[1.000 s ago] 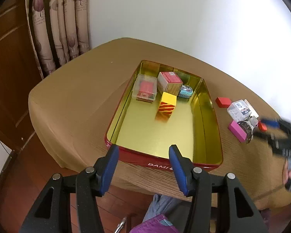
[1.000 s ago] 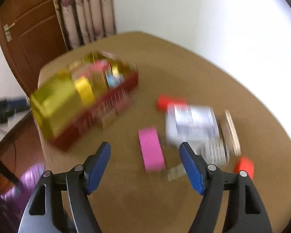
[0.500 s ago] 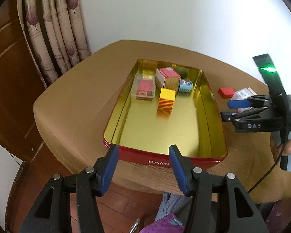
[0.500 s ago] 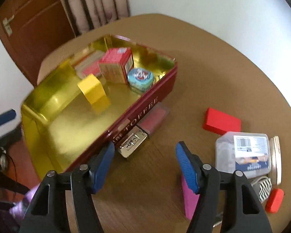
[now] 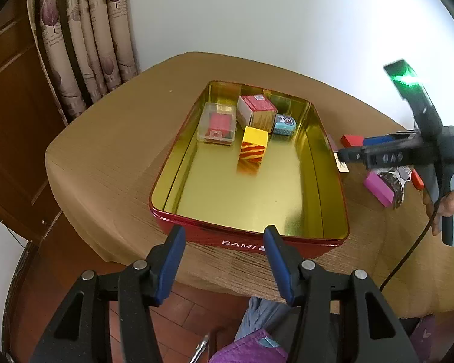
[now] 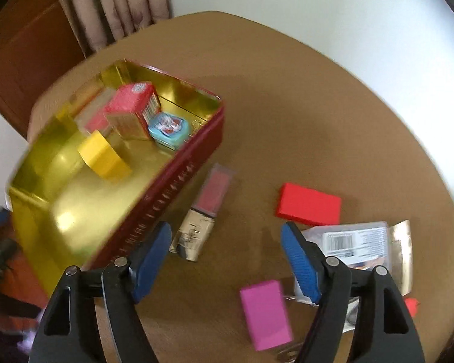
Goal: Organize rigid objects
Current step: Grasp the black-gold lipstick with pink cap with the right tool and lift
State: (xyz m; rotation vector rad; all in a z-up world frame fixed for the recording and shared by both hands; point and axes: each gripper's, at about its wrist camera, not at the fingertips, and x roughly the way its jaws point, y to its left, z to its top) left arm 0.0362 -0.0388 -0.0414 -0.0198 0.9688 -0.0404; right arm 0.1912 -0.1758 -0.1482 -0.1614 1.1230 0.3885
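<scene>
Four pieces in the tin, several loose beside it

The left hand-held gripper [image 5: 224, 246] hangs released, holding nothing, just short of the red tin [image 5: 248, 243]. Ahead of it in the tin's far half sit four things: one yellow striped block [image 5: 254, 148], one clear case [image 5: 217, 124], one red carton [image 5: 255, 112], one small blue tin [image 5: 284, 124]. The right hand-held gripper [image 6: 225, 242] is also spread and holding nothing above the tabletop [image 6: 287, 96]. One pink block [image 6: 266, 314] lies nearest, one lip-gloss tube [image 6: 202, 211] beside the tin, one red block [image 6: 308, 208] farther off
</scene>
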